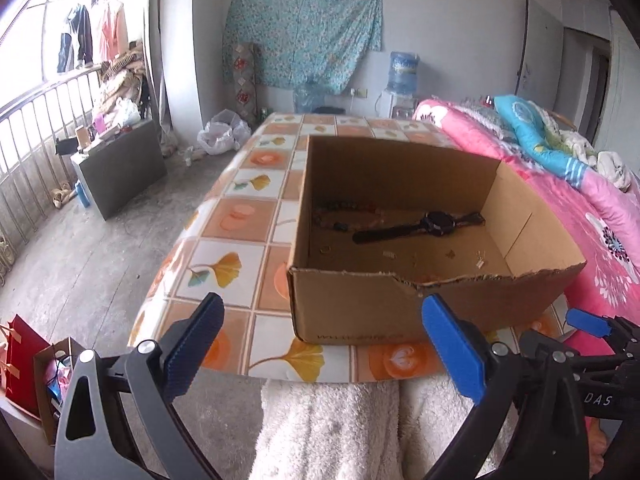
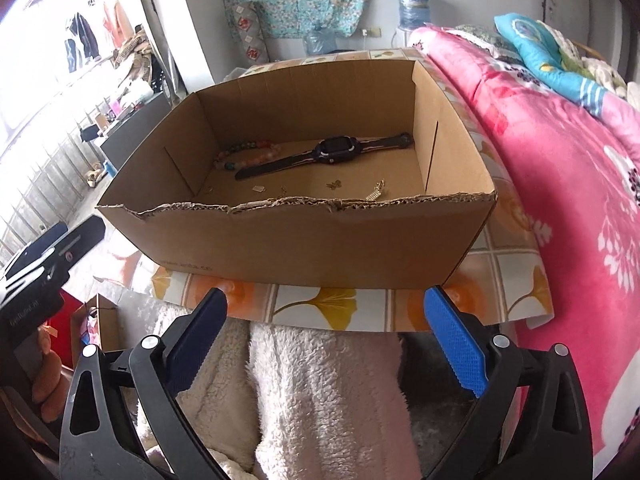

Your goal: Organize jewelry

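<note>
Both tools hung short of the tabletop, the left tool and the right tool each spread wide and holding nothing, while the jewelry lay loose on the floor of the cardboard box: a black watch toward 12 o'clock, a beaded bracelet at its 9 o'clock, and small gold pieces near the torn front wall. To take the watch well, I judged, the right tool should have cleared that wall from above and closed across the strap, not the case.
</note>
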Motion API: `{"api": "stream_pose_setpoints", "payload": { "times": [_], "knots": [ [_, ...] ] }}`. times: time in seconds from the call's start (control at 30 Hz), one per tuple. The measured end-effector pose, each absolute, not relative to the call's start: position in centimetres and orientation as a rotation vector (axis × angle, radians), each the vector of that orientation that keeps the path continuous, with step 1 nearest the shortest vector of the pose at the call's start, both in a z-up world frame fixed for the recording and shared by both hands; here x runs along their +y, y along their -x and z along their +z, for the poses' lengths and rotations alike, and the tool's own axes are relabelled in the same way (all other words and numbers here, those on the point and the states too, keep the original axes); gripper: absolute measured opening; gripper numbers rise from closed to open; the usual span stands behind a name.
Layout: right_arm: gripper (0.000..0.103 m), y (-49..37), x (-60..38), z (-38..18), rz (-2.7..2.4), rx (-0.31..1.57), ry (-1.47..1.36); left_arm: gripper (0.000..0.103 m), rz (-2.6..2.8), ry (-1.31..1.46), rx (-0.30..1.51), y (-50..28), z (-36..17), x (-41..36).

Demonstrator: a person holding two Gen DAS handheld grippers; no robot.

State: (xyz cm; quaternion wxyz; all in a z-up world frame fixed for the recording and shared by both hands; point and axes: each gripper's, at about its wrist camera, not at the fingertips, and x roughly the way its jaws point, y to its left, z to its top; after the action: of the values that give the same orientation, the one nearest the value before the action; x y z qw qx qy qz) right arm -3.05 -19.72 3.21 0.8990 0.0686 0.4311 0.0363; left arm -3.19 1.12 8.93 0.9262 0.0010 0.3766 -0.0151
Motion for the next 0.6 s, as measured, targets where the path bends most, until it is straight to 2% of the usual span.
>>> {"api": "stream_pose_setpoints", "payload": {
  "times": [0.6],
  "knots": [
    [0.095,0.7,-18.8,3.6,0.035,0.973,-0.09,0.097,0.047,-0.034,0.97,0.5,6.9,-1.1]
  ]
}}
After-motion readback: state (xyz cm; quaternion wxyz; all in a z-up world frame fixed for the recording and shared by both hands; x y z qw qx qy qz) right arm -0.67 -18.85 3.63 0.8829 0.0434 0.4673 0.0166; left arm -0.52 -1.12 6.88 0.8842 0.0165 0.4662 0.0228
